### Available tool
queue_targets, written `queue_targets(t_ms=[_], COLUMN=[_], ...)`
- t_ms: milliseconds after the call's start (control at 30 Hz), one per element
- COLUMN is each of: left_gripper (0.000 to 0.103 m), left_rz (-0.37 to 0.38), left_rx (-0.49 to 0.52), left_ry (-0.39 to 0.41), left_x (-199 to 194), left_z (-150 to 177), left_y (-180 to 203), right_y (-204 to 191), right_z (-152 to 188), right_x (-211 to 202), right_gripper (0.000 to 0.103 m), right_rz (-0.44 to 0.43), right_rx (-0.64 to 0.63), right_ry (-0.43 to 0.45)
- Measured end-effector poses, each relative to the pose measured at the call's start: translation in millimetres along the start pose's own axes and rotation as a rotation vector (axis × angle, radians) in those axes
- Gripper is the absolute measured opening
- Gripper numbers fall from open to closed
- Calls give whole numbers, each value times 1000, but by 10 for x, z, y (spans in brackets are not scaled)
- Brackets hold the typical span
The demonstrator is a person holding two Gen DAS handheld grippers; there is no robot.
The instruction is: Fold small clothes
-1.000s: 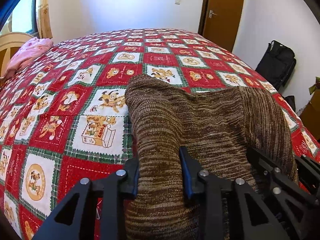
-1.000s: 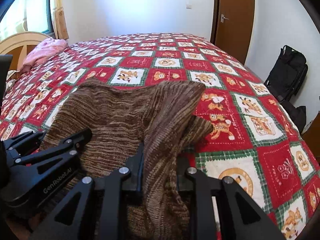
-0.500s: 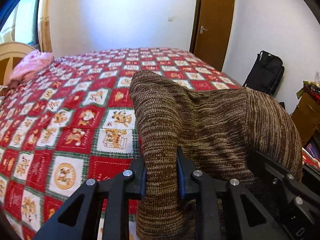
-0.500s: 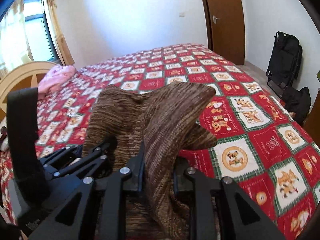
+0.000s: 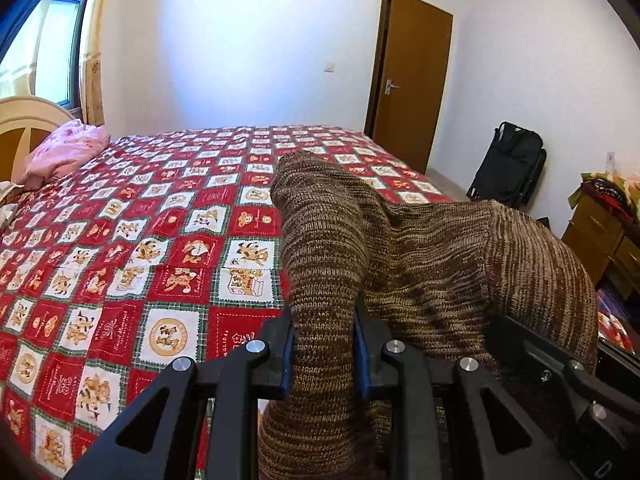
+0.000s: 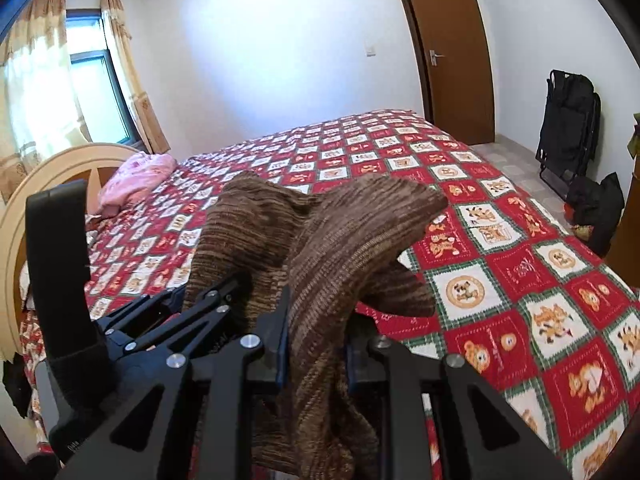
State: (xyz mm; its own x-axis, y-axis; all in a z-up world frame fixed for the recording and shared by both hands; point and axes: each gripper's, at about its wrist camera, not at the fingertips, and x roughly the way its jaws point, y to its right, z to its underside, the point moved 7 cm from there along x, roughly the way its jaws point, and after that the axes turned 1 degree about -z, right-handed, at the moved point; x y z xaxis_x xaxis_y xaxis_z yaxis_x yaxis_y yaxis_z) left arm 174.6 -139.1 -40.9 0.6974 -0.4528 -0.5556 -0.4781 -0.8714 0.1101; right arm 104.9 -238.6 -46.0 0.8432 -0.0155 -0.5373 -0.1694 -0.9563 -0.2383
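Observation:
A brown striped knit garment (image 5: 432, 252) hangs lifted above the bed, held at two places. My left gripper (image 5: 323, 350) is shut on a bunched fold of its left part, the knit squeezed between the blue pads. My right gripper (image 6: 314, 354) is shut on another fold of the same knit garment (image 6: 340, 232), whose far end droops over the quilt. In the right wrist view the left gripper (image 6: 224, 292) shows at lower left, its tips buried in the cloth. The right gripper's black frame (image 5: 560, 364) shows at lower right in the left wrist view.
A red, white and green patchwork quilt (image 5: 132, 248) covers the bed (image 6: 520, 280). A pink bundle (image 5: 64, 150) lies by the wooden headboard (image 6: 44, 184). A black folded chair (image 6: 568, 120) stands by the wall near the brown door (image 5: 412, 76). A dresser (image 5: 596, 232) is at right.
Both grippers rose with the knit garment and tilted up, so the cloth left the quilt and more wall and door show. The left jaws closed tighter on the fold.

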Motion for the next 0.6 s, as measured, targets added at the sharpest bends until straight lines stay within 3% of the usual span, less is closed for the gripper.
queue_targets(t_ms=[400,600], left_gripper=[25,24], left_rz=[58,93], left_rx=[47,103], left_ry=[-26,-25], left_x=[-200,-295], left_z=[301,352], left_y=[249,559], right_y=[123,304], right_z=[288,370], right_x=[-324,-524], right_gripper=[24,23], right_rz=[38,69], right_rx=[44,75], right_ry=[4,18])
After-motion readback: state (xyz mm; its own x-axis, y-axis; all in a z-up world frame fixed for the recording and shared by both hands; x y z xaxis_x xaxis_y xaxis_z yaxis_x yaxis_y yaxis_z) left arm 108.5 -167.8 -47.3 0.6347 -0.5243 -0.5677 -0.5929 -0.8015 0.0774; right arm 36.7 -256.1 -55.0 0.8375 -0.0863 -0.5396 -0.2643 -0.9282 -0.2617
